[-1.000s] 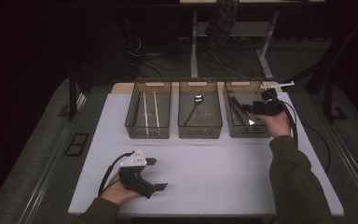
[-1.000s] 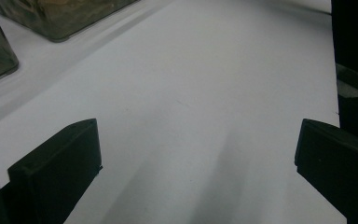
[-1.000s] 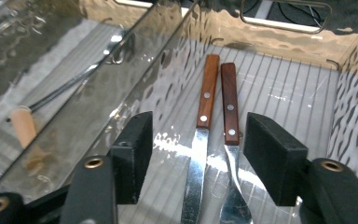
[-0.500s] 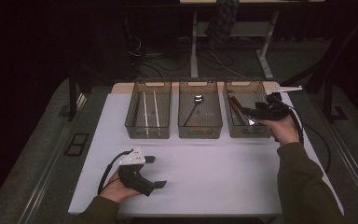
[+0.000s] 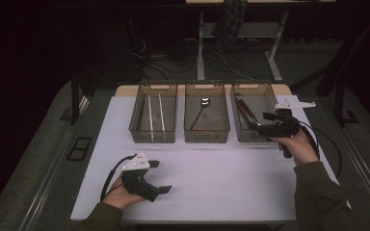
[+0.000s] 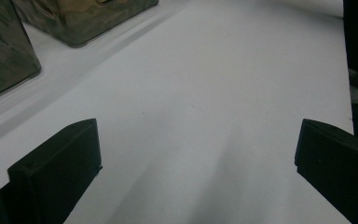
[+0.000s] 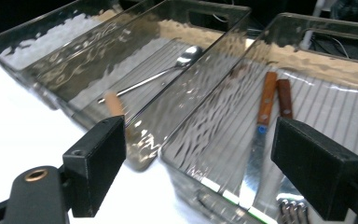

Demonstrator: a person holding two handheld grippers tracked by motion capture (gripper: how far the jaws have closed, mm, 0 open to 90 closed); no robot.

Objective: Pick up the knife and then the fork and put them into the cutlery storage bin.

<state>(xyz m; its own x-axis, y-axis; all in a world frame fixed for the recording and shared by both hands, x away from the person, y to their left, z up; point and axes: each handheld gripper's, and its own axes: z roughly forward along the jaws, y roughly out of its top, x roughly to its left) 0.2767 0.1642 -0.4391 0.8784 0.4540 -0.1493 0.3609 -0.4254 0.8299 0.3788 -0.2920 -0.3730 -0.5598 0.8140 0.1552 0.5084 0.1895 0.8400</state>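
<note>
Near edge of white surface (image 5: 221, 178): left gripper (image 5: 160, 176) resting low, held in left hand (image 5: 120, 195), fingers (image 6: 56, 163) wide apart over bare surface, gripping nothing. Further in and to the right: right gripper (image 5: 259, 122) held in right hand (image 5: 298, 147), hovering at the near right corner of the right bin (image 5: 265, 134), fingers (image 7: 95, 161) spread wide, nothing between them.

Beyond, three clear ribbed bins in a row, side by side. Right bin: knife (image 7: 256, 149) with a wooden handle and steel blade, a second wooden handle (image 7: 285, 98) just beside it, fork tines (image 7: 291, 211) at the near end. Middle bin (image 5: 207, 135): one spoon (image 7: 177, 65) lying diagonally, bowl toward the far end. Left bin (image 5: 152, 136): two thin pale sticks (image 5: 155, 112) lying lengthwise, parallel, slightly apart.
</note>
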